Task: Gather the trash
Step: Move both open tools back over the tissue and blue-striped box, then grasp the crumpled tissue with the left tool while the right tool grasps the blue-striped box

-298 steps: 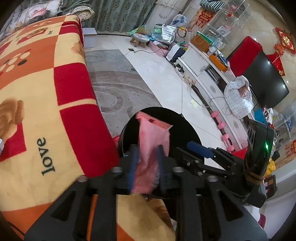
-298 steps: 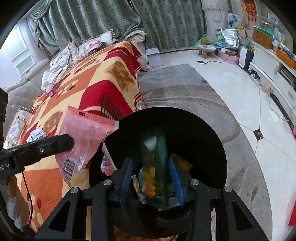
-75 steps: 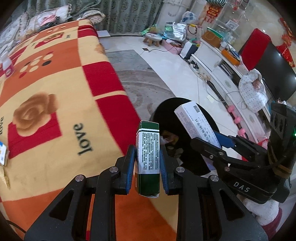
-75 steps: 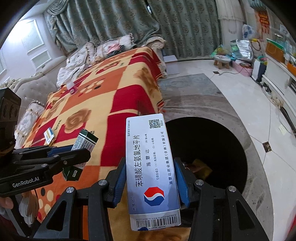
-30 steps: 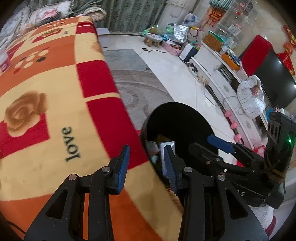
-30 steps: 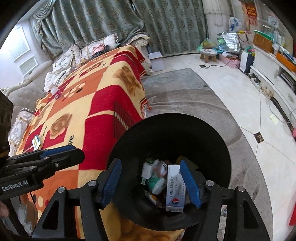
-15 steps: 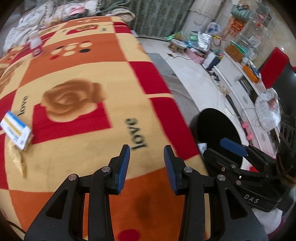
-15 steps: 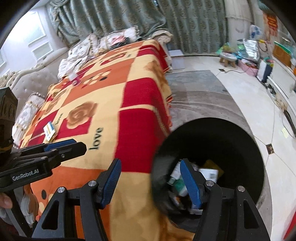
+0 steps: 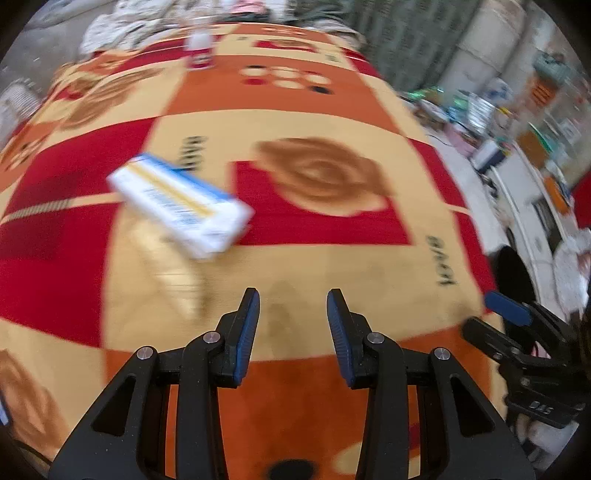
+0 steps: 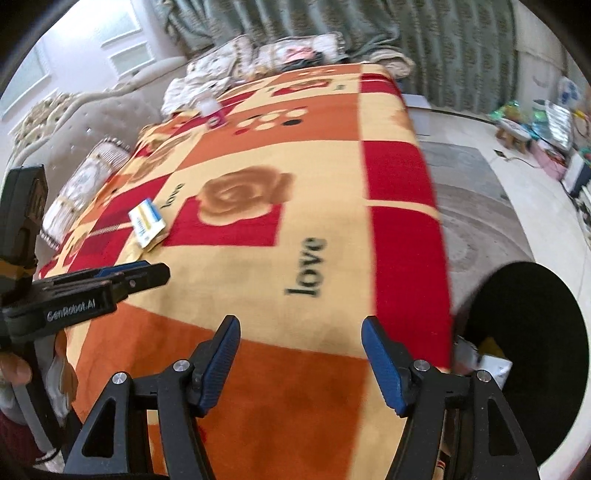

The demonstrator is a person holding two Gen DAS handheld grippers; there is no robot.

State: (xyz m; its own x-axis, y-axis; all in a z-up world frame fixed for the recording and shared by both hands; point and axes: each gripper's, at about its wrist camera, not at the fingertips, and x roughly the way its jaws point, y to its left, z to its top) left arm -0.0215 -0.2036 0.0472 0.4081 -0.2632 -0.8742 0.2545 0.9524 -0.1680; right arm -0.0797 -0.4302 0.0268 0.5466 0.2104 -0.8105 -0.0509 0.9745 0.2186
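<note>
A red-and-orange rose-patterned blanket lies before green curtains, beside a grey rug.

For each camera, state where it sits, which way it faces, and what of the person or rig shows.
Left wrist: behind the empty left gripper, looking down at the blanket; right gripper at the right edge.
Right wrist: behind the right gripper, jaws opening, empty, facing blanket and black bin; left gripper and a fingertip at left.
Shared: white box.
</note>
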